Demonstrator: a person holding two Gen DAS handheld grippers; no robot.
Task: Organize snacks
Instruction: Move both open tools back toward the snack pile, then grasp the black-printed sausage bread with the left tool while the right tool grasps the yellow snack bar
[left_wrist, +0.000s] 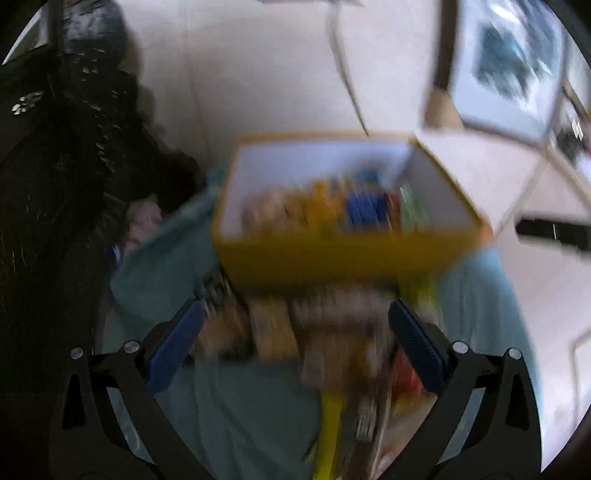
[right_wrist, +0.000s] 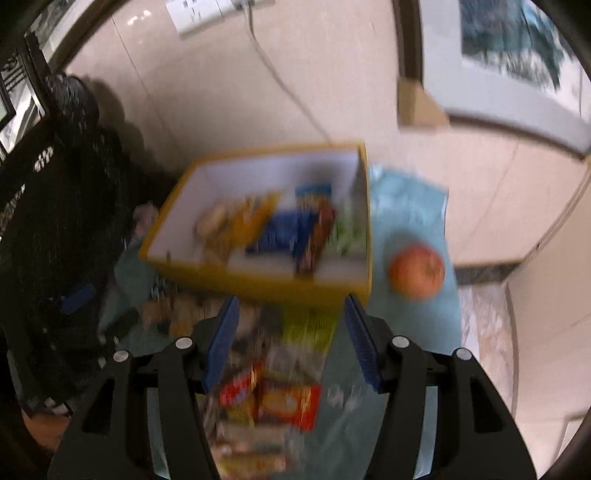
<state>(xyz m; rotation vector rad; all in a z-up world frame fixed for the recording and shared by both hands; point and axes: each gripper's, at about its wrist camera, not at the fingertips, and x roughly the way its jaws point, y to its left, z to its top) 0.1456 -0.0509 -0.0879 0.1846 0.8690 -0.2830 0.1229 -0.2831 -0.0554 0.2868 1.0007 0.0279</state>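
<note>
Both views are motion-blurred. A yellow box (left_wrist: 332, 254) with a white inside holds several snack packs; it also shows in the right wrist view (right_wrist: 266, 284). It sits on a teal cloth (left_wrist: 243, 406). A pile of loose snack packs (left_wrist: 332, 339) lies in front of the box, under my left gripper (left_wrist: 295, 321), which is open and empty above them. My right gripper (right_wrist: 291, 317) is open and empty above loose packs (right_wrist: 280, 398), among them a red one and a green one.
An orange fruit (right_wrist: 415, 271) lies on the teal cloth (right_wrist: 406, 206) right of the box. A black bag (left_wrist: 66, 184) stands at the left. A cable (right_wrist: 280, 81) runs down the beige wall behind the box. A framed picture (left_wrist: 509, 66) hangs at the upper right.
</note>
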